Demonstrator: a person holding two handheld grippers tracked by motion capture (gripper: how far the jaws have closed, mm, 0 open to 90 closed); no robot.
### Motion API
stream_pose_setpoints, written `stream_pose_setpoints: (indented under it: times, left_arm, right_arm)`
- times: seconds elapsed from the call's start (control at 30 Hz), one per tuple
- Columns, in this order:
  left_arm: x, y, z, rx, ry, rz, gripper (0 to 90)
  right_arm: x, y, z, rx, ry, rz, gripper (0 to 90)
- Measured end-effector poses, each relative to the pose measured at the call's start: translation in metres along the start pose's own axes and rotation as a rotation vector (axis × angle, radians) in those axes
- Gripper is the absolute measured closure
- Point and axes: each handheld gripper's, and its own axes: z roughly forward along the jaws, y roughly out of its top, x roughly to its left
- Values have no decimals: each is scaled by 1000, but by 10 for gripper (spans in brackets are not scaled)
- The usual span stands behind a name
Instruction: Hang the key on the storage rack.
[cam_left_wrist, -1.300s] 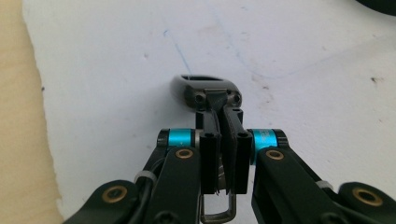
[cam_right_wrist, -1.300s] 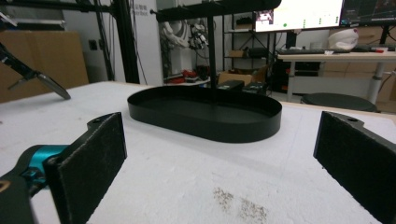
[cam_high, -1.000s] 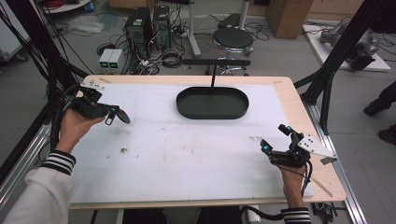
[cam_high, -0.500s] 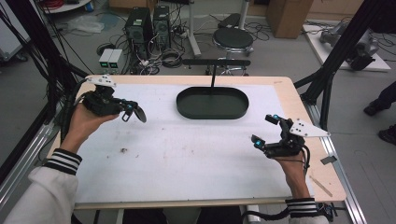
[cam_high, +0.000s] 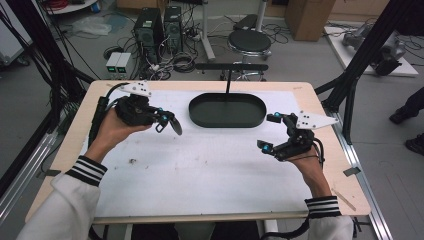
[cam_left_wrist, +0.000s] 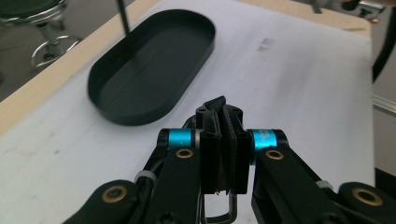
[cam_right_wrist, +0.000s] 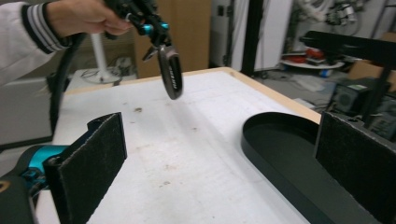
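**Left tongs carrying a dark key-fob thing, tray sitting up at 12**

So on the white-topped table with the pale wood edge, the black oval shallow tray sits at about 12 o'clock, right up near the far edge, with a thin black stand post rising just behind it.

The left gripper is over at roughly 10 o'clock, held up off the table, and its jaws are pinched tight on a small dark oblong object, which looks like a car key fob. In the right gripper view you can see that fob hanging down from the jaws, clear of the surface. In the left gripper view the pads are squeezed together on it, with the tray off at 11.

The right gripper is at about 3 o'clock, jaws spread wide with nothing in them, just beside the tray's right end.

The whole near half of the table is bare white, apart from a few scuffs and a little dark speck around 8 o'clock.
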Motion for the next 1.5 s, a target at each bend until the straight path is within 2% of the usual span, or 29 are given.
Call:
stream_pose_setpoints:
  times: [0.07, 0.13, 0.23, 0.27, 0.33, 0.37, 0.5, 0.67, 0.9, 0.93, 0.97, 1.13, 1.27, 1.5]
  left_arm:
    - [-2, 2, 3, -4, -14, 7, 859]
    - [-7, 9, 10, -14, -45, 22, 859]
    - [-10, 14, 15, -23, -66, 35, 859]
    - [-13, 18, 20, -29, -92, 45, 859]
    - [-16, 20, 23, -29, -100, 53, 859]
    - [-20, 24, 27, -24, -113, 79, 859]
    - [-26, 28, 32, -31, -136, 89, 858]
    - [-33, 36, 38, -60, -183, 113, 858]
    - [-39, 39, 42, -70, -213, 127, 858]
    - [-41, 40, 43, -69, -222, 134, 858]
    - [-41, 40, 43, -69, -222, 134, 858]
    - [-47, 43, 48, -71, -263, 155, 858]
    - [-51, 45, 52, -68, -272, 167, 858]
    - [-52, 46, 57, -62, -285, 177, 858]
  right_arm:
    - [-2, 4, 5, 14, 26, -4, 15]
    - [-3, 8, 9, 33, 63, -5, 14]
    - [-4, 12, 15, 33, 90, -11, 14]
    - [-5, 12, 17, 34, 97, -6, 14]
    - [-6, 13, 19, 36, 103, -6, 14]
    - [-6, 14, 22, 45, 113, -7, 14]
    - [-7, 16, 27, 56, 136, -12, 14]
    - [-6, 22, 40, 74, 174, -43, 14]
    - [-6, 25, 51, 82, 229, -64, 15]
    - [-5, 25, 55, 92, 252, -68, 15]
    - [-5, 25, 55, 92, 252, -68, 15]
    - [-1, 26, 72, 108, 312, -88, 15]
    - [2, 30, 82, 126, 341, -108, 15]
    - [5, 32, 92, 138, 378, -116, 17]
